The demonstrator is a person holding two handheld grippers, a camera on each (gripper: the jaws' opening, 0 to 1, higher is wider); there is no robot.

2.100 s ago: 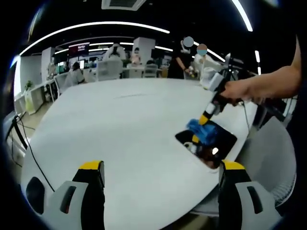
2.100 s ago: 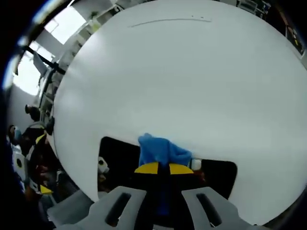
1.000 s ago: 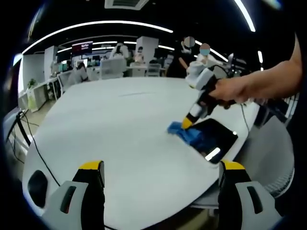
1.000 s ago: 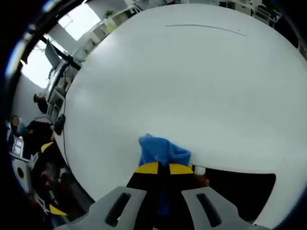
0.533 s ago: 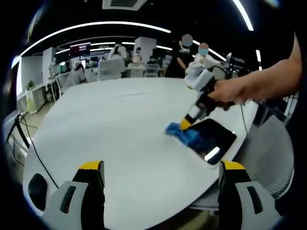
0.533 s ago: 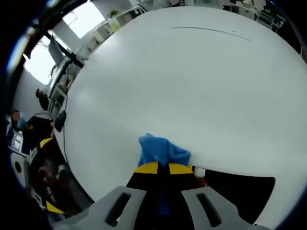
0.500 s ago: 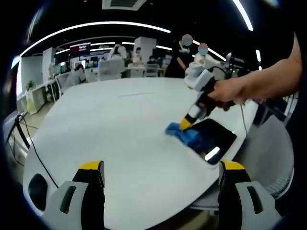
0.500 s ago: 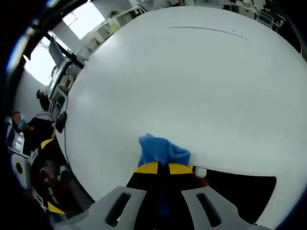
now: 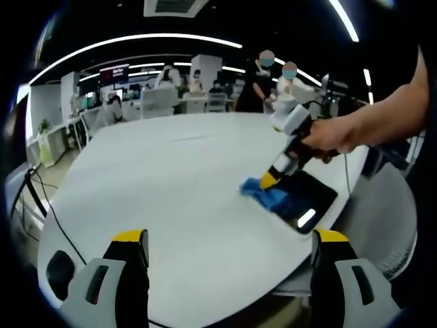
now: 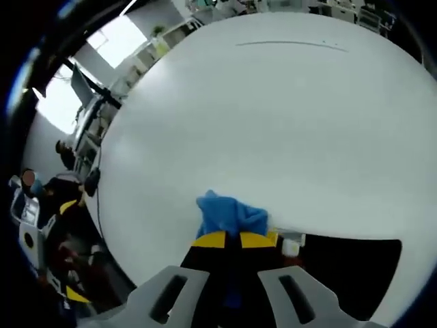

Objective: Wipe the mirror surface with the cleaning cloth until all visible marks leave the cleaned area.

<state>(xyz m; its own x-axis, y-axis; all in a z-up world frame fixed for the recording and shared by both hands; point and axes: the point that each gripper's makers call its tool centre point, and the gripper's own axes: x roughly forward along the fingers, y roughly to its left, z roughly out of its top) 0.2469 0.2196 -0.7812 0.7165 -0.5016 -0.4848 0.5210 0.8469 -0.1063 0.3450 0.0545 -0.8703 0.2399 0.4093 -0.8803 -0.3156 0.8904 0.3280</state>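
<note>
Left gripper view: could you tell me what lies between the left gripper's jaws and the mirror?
In the left gripper view, only bare white table lies between the left gripper and the mirror.

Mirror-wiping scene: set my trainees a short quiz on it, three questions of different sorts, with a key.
1. True or false: the right gripper is shut on the blue cloth.
2. The mirror lies: A) at the white table's middle, B) near the table's edge, C) on a chair.
3. Fill in: the left gripper's jaws stand ____, holding nothing.

Key: 1 true; 2 B; 3 open.
</note>
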